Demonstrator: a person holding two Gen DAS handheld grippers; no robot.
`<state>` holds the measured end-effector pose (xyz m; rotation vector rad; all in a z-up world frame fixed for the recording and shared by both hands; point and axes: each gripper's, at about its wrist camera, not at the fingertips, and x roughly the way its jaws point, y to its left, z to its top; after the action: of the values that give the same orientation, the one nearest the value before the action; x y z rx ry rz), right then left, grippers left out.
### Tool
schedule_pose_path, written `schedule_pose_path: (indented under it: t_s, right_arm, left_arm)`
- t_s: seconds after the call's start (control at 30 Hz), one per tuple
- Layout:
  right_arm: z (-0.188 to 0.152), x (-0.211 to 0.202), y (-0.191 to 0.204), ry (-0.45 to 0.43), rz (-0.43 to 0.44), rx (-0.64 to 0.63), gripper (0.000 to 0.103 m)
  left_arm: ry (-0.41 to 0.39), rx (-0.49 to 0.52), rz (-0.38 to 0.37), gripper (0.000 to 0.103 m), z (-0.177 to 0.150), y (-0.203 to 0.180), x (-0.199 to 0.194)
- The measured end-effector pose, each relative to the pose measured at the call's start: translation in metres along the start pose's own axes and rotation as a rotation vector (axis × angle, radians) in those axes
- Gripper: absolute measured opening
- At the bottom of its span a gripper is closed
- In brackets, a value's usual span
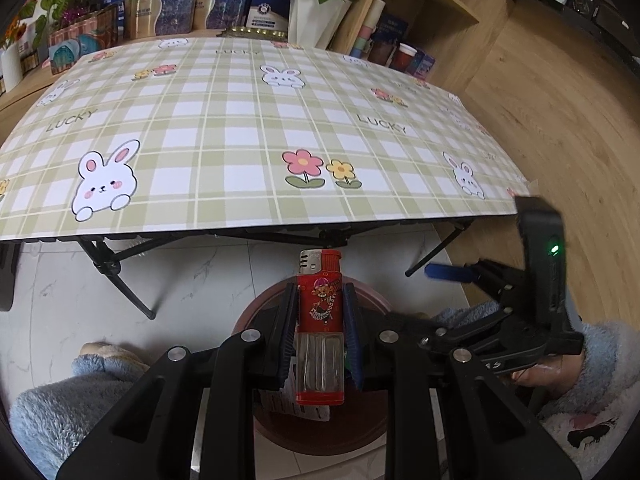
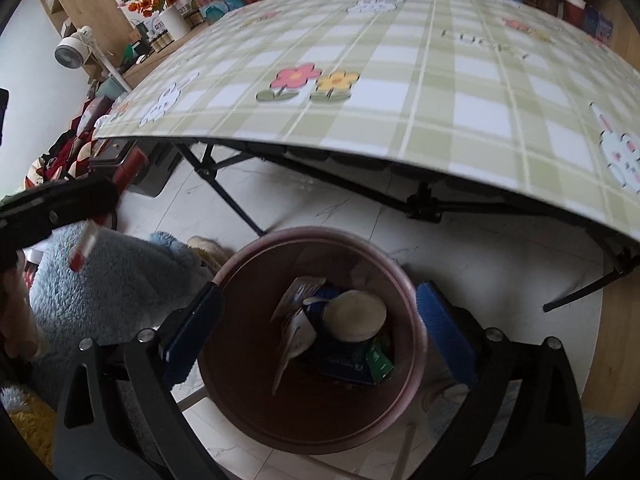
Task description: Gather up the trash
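Note:
My left gripper (image 1: 319,312) is shut on a red lighter (image 1: 320,320) with a clear lower half, held upright above a maroon trash bin (image 1: 372,300) on the floor. In the right wrist view the same lighter (image 2: 84,246) shows at the far left under the left gripper (image 2: 86,232). My right gripper (image 2: 316,328) is open and empty, its blue pads on either side of the trash bin (image 2: 416,344). The bin holds paper scraps, a blue box and a round beige lid (image 2: 354,316). The right gripper also shows in the left wrist view (image 1: 452,272).
A folding table (image 1: 248,128) with a green plaid bunny cloth stands just beyond the bin; its black legs (image 1: 120,280) reach the white tile floor. Shelves, boxes and flower pots (image 1: 316,12) stand behind. My fuzzy blue sleeves (image 2: 108,276) lie left of the bin.

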<state>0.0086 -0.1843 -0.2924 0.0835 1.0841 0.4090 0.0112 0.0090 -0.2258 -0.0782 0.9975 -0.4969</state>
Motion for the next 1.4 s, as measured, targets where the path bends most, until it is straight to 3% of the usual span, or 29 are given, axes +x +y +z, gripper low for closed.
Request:
schedule_pose_path:
  t_s: [0.27, 0.57, 0.6, 0.67, 0.73, 0.97, 1.17, 1.4]
  right_arm:
    - [0.011, -0.026, -0.009, -0.098, -0.055, -0.008, 0.097]
    - [0.014, -0.034, -0.024, -0.131, -0.099, 0.026, 0.097]
    - [0.014, -0.035, -0.025, -0.134, -0.102, 0.031, 0.097]
    - [0.014, -0.038, -0.029, -0.139, -0.108, 0.039, 0.097]
    - [0.014, -0.039, -0.031, -0.141, -0.112, 0.045, 0.097]
    - [0.021, -0.051, -0.032, -0.170, -0.153, 0.045, 0.097]
    - [0.038, -0.078, -0.026, -0.230, -0.178, 0.019, 0.097]
    - [0.073, -0.135, -0.015, -0.344, -0.218, -0.020, 0.097]
  left_arm:
    - [0.096, 0.006, -0.013, 0.022, -0.004, -0.003, 0.026]
    - [0.224, -0.016, -0.033, 0.022, -0.016, -0.001, 0.067]
    - [0.235, -0.016, -0.033, 0.024, -0.018, -0.001, 0.071]
    - [0.251, -0.024, -0.037, 0.041, -0.020, 0.001, 0.076]
    - [0.251, -0.034, -0.037, 0.049, -0.020, 0.003, 0.077]
    - [0.124, -0.030, 0.005, 0.071, 0.002, 0.004, 0.048]
    - [-0.071, 0.039, 0.071, 0.091, 0.036, -0.008, -0.004]
    - [-0.285, 0.116, 0.173, 0.097, 0.073, -0.030, -0.071]
